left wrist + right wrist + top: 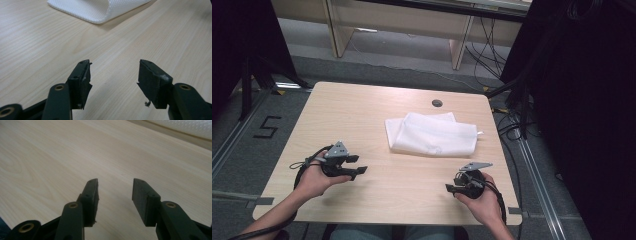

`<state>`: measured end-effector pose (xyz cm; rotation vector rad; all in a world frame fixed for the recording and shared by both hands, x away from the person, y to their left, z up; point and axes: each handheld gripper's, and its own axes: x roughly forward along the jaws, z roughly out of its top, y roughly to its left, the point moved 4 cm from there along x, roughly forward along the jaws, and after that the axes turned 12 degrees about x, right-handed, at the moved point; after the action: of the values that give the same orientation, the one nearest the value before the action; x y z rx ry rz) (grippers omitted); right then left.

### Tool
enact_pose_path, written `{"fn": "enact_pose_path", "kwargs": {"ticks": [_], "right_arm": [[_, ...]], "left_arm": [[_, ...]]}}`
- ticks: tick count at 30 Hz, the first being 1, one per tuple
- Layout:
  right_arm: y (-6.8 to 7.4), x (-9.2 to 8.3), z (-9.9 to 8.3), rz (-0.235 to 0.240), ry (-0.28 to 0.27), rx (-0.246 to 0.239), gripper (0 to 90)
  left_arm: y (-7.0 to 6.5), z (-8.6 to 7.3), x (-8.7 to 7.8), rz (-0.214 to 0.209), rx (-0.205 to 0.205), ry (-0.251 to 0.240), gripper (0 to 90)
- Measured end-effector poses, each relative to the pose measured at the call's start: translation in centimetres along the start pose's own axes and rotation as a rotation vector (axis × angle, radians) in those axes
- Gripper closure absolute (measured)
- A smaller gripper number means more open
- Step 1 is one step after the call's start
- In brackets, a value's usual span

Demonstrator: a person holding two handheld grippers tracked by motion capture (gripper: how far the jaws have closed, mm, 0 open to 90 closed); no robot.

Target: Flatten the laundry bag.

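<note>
A pale wood-grain worktop (362, 115) stands on grey floor, a small dark round cap (437, 103) set in its surface toward 12 o'clock. A taped numeral 5 (267, 127) marks the floor at 9 o'clock. Light wooden furniture legs (337, 30) rise at 12 o'clock; black cables (484, 47) trail down at 1 o'clock.

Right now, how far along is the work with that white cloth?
The white mesh cloth already lies folded mid-table. Nothing is in hand: the left gripper and right gripper are open, empty, apart from it. Any grasping or further folding is left.
</note>
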<state>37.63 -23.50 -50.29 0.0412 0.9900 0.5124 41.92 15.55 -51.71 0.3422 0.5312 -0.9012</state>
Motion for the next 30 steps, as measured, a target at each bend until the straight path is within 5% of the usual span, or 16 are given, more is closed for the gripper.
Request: {"fn": "enact_pose_path", "kwargs": {"ticks": [8, 14, 18, 19, 20, 25, 30], "right_arm": [[-1.5, 0.3, -0.1, -0.036, 0.045, 0.035, 59.3], [-2.4, -0.6, 1.2, -0.059, -0.033, 0.11, 60.9], [-4.3, -1.4, 2.0, -0.141, -0.023, 0.106, 65.4], [-4.7, -1.2, 2.3, -0.133, -0.068, 0.096, 65.6], [-5.2, -1.5, 2.5, -0.137, -0.051, 0.102, 65.9], [-7.3, -1.5, 4.0, -0.183, -0.075, 0.154, 63.9], [-8.6, -0.3, 5.6, -0.221, -0.084, 0.151, 58.7]], "left_arm": [[-0.3, 0.5, 0.2, -0.002, -0.046, -0.037, 47.3], [-0.7, 0.5, -0.1, -0.018, -0.07, -0.042, 53.3], [-0.7, 1.2, -0.7, -0.017, -0.095, -0.059, 60.6], [-0.7, 1.4, -0.8, -0.015, -0.093, -0.062, 61.1], [-0.5, 1.7, -0.7, -0.013, -0.091, -0.066, 60.9], [0.3, 3.0, 1.1, -0.012, -0.084, -0.058, 55.9], [1.0, 5.0, 3.7, -0.029, -0.078, -0.043, 51.6]]}}
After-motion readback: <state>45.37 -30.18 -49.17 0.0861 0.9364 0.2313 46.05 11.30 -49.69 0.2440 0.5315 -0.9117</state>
